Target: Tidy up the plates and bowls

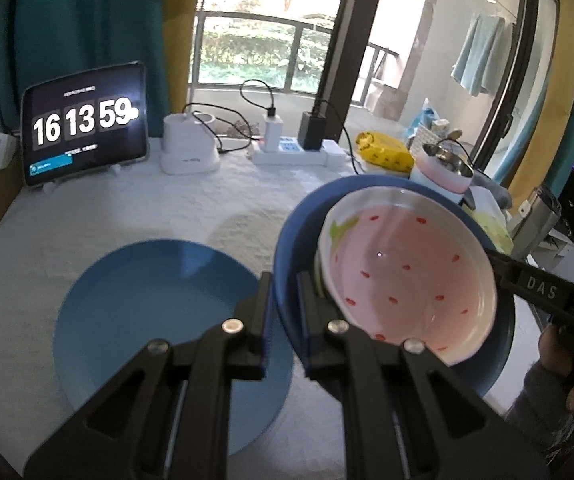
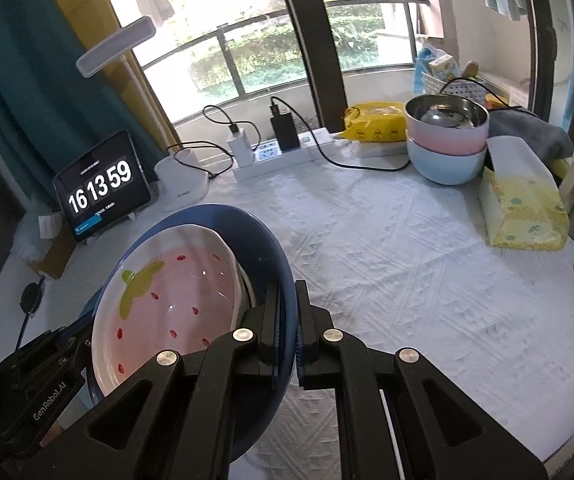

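A dark blue bowl [image 1: 287, 256] hangs above the table with a pink strawberry-patterned bowl [image 1: 407, 280] tilted inside it. My left gripper [image 1: 285, 312] is shut on the blue bowl's left rim. My right gripper [image 2: 289, 320] is shut on the same blue bowl [image 2: 263, 240] at its opposite rim, with the pink bowl [image 2: 175, 300] to its left. A flat blue plate [image 1: 159, 320] lies on the white cloth below and left of the lifted bowls. The other gripper's black body [image 1: 543, 292] shows at the right edge of the left wrist view.
Stacked pink, light blue and steel bowls [image 2: 447, 144] stand at the back right beside a yellow tissue box [image 2: 523, 212]. A tablet clock [image 1: 85, 124], a white lamp base [image 1: 189, 144], a power strip [image 1: 299, 152] with cables and a yellow packet [image 1: 383, 148] line the table's far edge.
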`<action>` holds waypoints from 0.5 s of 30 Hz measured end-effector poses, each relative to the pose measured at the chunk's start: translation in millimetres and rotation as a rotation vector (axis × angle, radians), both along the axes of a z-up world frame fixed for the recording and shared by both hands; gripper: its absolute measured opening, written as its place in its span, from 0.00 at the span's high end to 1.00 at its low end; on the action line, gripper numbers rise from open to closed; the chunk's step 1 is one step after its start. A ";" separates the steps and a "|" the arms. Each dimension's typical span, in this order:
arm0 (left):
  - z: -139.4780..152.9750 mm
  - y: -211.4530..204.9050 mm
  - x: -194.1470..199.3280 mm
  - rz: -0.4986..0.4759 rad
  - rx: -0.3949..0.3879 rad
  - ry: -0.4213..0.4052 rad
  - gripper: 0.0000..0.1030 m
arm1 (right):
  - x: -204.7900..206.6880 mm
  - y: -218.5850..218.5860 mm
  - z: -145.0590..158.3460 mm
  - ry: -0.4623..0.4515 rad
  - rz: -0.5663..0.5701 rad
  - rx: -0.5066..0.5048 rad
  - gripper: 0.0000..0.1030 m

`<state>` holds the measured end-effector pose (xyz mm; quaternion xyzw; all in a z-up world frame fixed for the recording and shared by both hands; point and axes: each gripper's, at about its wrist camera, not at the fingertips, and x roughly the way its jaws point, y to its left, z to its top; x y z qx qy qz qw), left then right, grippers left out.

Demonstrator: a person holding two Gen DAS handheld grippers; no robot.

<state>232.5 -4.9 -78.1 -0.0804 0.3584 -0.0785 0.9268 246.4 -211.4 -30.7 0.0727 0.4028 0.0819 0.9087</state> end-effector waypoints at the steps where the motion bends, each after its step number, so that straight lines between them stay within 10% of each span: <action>1: 0.1 2.9 -0.4 0.004 -0.002 0.000 0.91 | 0.5 2.0 0.3 0.000 0.003 0.000 0.93; 15: 3.8 44.7 -8.1 0.070 -0.023 -0.016 0.90 | 9.0 48.6 0.9 0.000 0.062 -0.030 0.93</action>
